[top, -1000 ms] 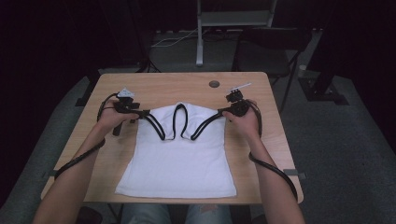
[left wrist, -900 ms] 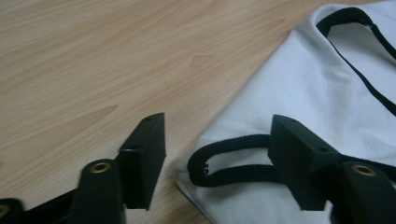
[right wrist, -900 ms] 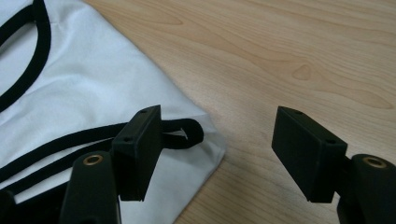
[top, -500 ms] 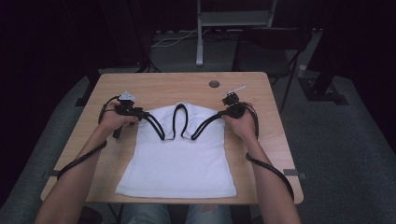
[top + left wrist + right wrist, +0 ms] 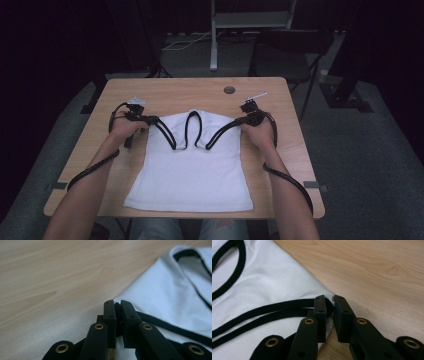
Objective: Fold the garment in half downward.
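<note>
High view: each tool, left (image 5: pixel 150 120) and right (image 5: pixel 239 121), has just clamped the tank top (image 5: pixel 192 167) by a shoulder edge.

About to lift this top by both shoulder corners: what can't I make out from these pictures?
- High view: jaw tips of the left gripper and right gripper, too small.
- Left gripper view: cloth layers of the white top pinched, hidden by the jaws.
- Right gripper view: strap ends, hidden behind the jaws.

Both grippers at the top's shoulders

Left gripper (image 5: pixel 150 120) and right gripper (image 5: pixel 239 121) pinch the white, black-trimmed fabric tank top (image 5: pixel 192 167) (flat on the wooden table (image 5: pixel 200 92)).
</note>
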{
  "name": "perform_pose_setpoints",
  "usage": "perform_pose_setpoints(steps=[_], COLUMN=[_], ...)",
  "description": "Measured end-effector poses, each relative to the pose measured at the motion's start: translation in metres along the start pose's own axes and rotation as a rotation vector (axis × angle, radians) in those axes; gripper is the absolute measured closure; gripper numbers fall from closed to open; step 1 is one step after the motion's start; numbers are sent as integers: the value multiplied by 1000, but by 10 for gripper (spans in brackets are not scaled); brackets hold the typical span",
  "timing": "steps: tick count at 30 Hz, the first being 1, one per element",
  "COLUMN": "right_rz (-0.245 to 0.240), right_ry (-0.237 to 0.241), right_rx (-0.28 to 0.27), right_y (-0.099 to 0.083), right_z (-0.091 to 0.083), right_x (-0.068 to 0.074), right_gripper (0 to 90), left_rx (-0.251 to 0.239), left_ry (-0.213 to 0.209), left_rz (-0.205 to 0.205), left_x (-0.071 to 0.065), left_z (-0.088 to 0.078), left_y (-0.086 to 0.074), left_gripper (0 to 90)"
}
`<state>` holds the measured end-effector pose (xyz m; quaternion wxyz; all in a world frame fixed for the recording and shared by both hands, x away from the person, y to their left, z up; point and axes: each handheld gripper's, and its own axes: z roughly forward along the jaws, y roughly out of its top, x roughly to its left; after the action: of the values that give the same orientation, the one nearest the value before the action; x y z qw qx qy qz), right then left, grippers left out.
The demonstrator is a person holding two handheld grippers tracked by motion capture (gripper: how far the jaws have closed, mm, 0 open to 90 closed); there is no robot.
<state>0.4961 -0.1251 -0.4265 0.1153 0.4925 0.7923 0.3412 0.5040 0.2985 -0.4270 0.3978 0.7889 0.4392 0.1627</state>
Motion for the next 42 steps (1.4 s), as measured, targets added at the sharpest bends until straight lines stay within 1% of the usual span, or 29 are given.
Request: perform_pose_setpoints(steps=[6,11,15,24,31,37,42], right_rz=[30,30,29,33,39,42,38], right_ry=[28,44,44,45,45,48,47], right_rx=[-51,-79,-91,-105,-122,-136,-146], right_y=[6,13,17,18,22,26,30], right_z=[-10,-18,-23,-28,-33,-37,-40], right_x=[-1,2,3,2,1,1,3], right_gripper=[821,823,825,827,828,829,830], left_rx=[-40,-71,-89,-124,-140,-160,-164], left_ry=[-6,-11,-20,-34,-30,-36,-35], left_rz=[-7,-18,-24,-23,-19,-21,-17], left_x=[0,-2,-3,-6,-7,-8,-8], left_z=[-9,-13,-16,-23,-27,-31,-33], left_y=[8,13,16,25,32,39,41], left_gripper=[846,846,847,847,847,847,847])
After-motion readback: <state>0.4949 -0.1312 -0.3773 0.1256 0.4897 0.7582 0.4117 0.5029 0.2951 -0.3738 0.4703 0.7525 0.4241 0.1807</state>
